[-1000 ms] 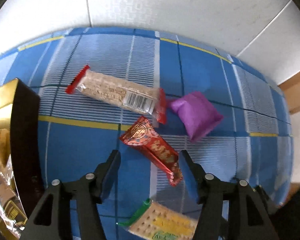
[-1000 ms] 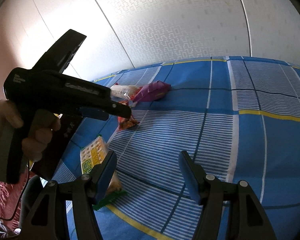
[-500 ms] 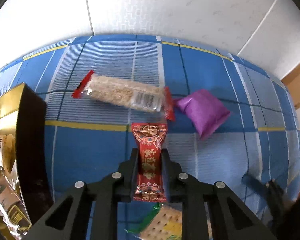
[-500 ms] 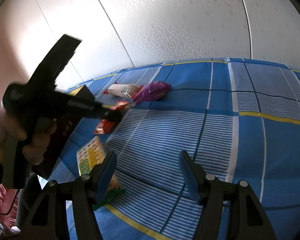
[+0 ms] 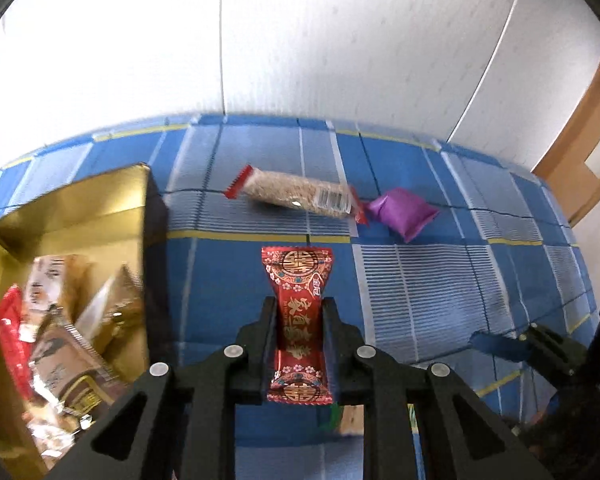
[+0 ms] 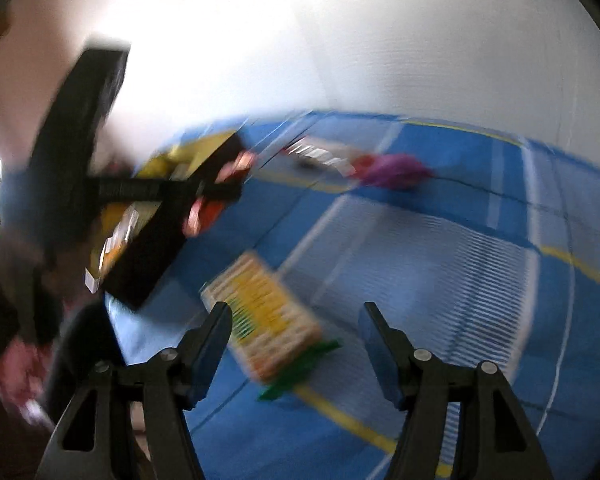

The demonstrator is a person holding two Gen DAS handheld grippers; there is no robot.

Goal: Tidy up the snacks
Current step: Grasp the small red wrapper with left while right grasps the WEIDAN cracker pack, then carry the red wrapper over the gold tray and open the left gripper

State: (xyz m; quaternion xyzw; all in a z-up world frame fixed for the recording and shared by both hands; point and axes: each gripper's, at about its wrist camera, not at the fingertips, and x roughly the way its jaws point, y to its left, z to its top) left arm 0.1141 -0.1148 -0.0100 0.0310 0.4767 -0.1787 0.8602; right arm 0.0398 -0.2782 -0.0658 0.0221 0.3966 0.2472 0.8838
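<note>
Pinching a red candy pack (image 5: pixel 298 320) by its middle, the left gripper (image 5: pixel 299 312) holds it lengthwise between its fingers, clear of the blue checked cloth (image 5: pixel 440 296). To its left stands an open gold box (image 5: pixel 80 216) with more wrapped snacks inside, blurred. Farther back on the cloth lies a long cereal bar (image 5: pixel 296 194) with red ends, and just beside its right end a purple pouch (image 5: pixel 404 212); whether the two touch I cannot tell. A cracker pack shows partly under the left gripper.

The right gripper (image 6: pixel 296 344) hangs with its jaws spread wide and nothing between them. Its view is heavily blurred; the cracker pack (image 6: pixel 264 316), yellow with a green end, lies on the cloth just ahead of its left finger. The purple pouch (image 6: pixel 392 170) sits well beyond.
</note>
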